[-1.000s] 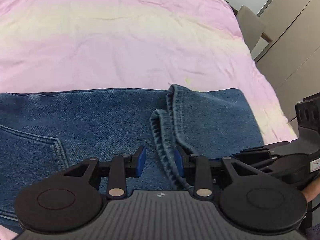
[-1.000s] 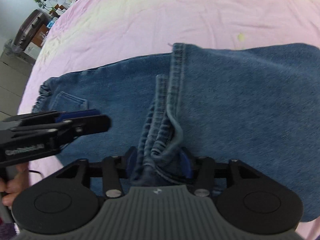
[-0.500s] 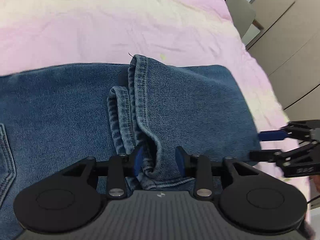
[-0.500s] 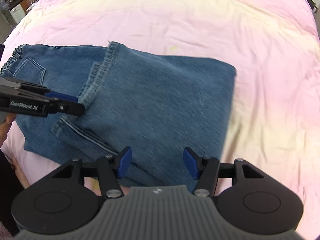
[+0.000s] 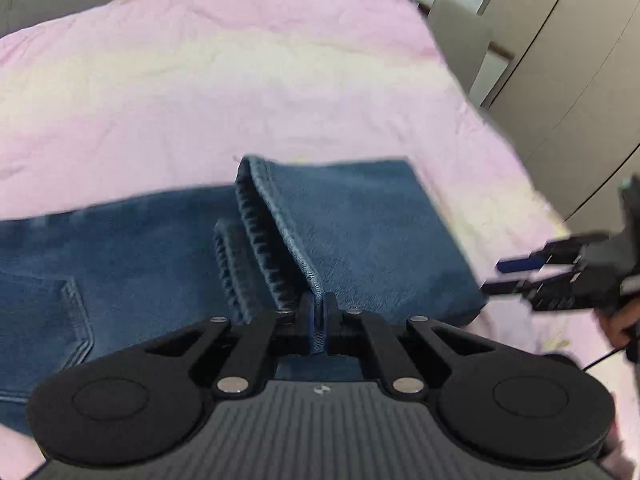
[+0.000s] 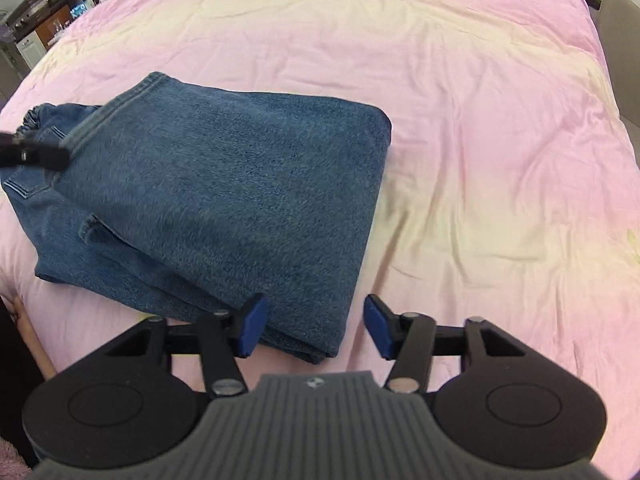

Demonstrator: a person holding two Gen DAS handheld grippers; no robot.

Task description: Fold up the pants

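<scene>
Right now the pants (image 6: pixel 224 208) lie folded once on the pink sheet (image 6: pixel 460 120), filling the left half of my right wrist view, waistband and back pocket at the far left under the doubled legs. In the left wrist view the hem edge (image 5: pixel 280 236) runs down the centre of the frame into my left gripper (image 5: pixel 319 320), which is clenched on that denim. My right gripper (image 6: pixel 314 330) is spread wide with nothing in it, hovering at the near fold corner at the bottom centre. I judge the risk is uneven pulling: with only 1 grip on the hem, lifting could drag the top layer askew and undo the fold.
</scene>
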